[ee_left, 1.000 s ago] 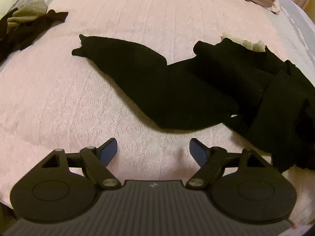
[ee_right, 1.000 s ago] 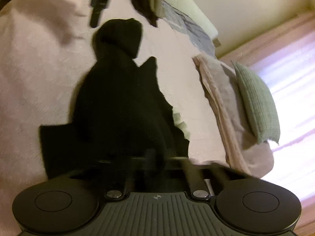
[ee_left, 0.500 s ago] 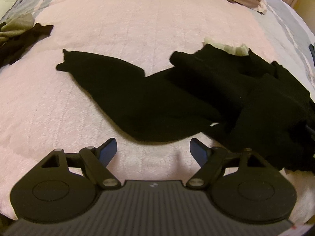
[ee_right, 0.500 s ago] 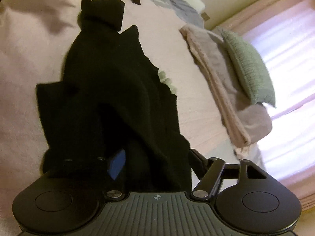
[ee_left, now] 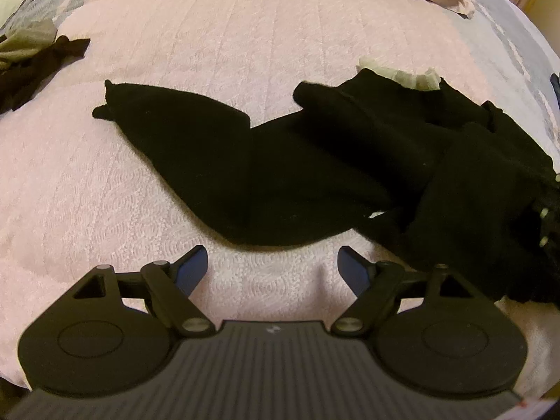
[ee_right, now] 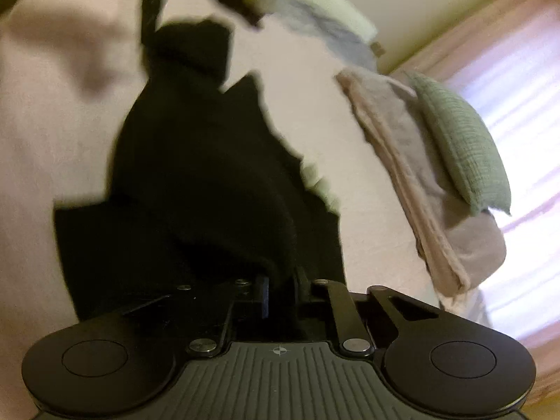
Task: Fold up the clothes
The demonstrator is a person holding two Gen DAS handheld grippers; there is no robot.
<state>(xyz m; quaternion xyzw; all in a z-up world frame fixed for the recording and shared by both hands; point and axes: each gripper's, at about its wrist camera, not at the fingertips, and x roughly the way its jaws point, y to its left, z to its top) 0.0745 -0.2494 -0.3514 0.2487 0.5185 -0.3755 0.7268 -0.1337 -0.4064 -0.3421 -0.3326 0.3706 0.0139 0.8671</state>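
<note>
From the left wrist view, the left gripper (ee_left: 271, 269) is hanging released over the pink bedspread (ee_left: 245, 35), tilted steeply downward, with nothing between its blue pads (ee_left: 191, 268). The black garment (ee_left: 266, 175) is lying just ahead of the fingertips, one long flat part reaching away to the left and a bunched heap piling up to the right, where a pale ribbed trim (ee_left: 399, 75) is peeking out. A second dark clothing heap (ee_left: 31, 59) is sitting far off to the left — not part of this step.

From the right wrist view, blurred, the right gripper (ee_right: 281, 288) is closing its jaws on a fold of the black garment (ee_right: 210, 182), and cloth is already bunched between them. The garment is stretching away ahead of it across the bed, with a grey-green pillow (ee_right: 462, 147) and folded pinkish blankets (ee_right: 402, 161) off to the right. The gripper is angling down toward the bed, shallower than the left.

The step in hand looks like the initial grab and straightening — no fold is made yet. Next, the left gripper would probably need to take the near hem so the two can pull the cloth flat.
</note>
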